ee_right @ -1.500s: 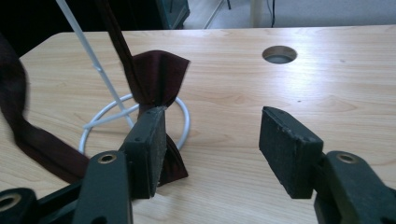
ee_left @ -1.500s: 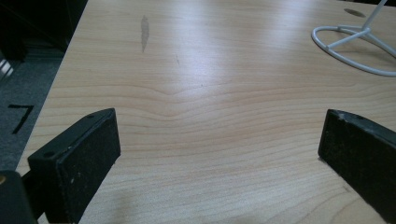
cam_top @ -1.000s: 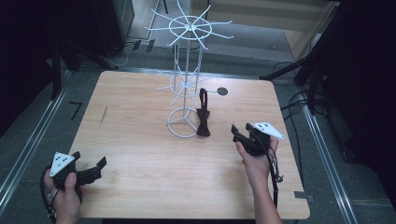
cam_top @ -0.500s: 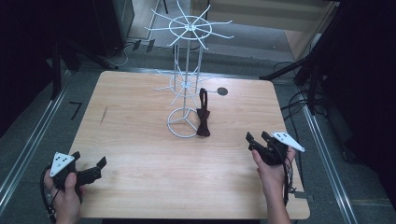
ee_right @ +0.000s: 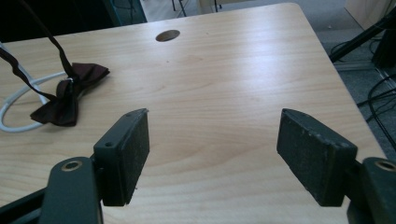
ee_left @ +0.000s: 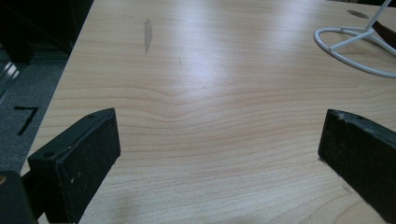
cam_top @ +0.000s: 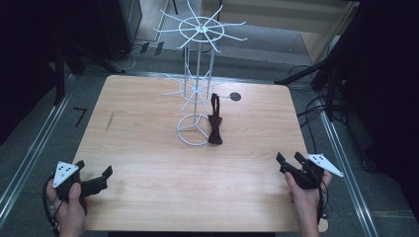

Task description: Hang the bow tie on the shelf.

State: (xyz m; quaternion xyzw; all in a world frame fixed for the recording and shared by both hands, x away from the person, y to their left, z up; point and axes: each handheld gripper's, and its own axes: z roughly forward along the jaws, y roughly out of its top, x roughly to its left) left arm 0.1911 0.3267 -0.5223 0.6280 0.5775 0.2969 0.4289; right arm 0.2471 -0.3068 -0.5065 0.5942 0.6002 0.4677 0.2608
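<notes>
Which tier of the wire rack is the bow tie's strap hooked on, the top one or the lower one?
The lower tier: the bow tie hangs by its strap from one of its arms and rests beside the base ring; the top tier carries nothing.

So there's a dark maroon bow tie point(cam_top: 215, 134) sitting a bit right of center in the high view. Its thin dark strap runs straight up and loops over an arm of the white wire rack point(cam_top: 197, 84), and the bow itself droops down onto the wood, resting against the right edge of the rack's round base ring. In the right gripper view it's at the left edge of the frame point(ee_right: 65, 100), bow crumpled and tilted, lying across the white ring, strap going up out of frame.
</notes>
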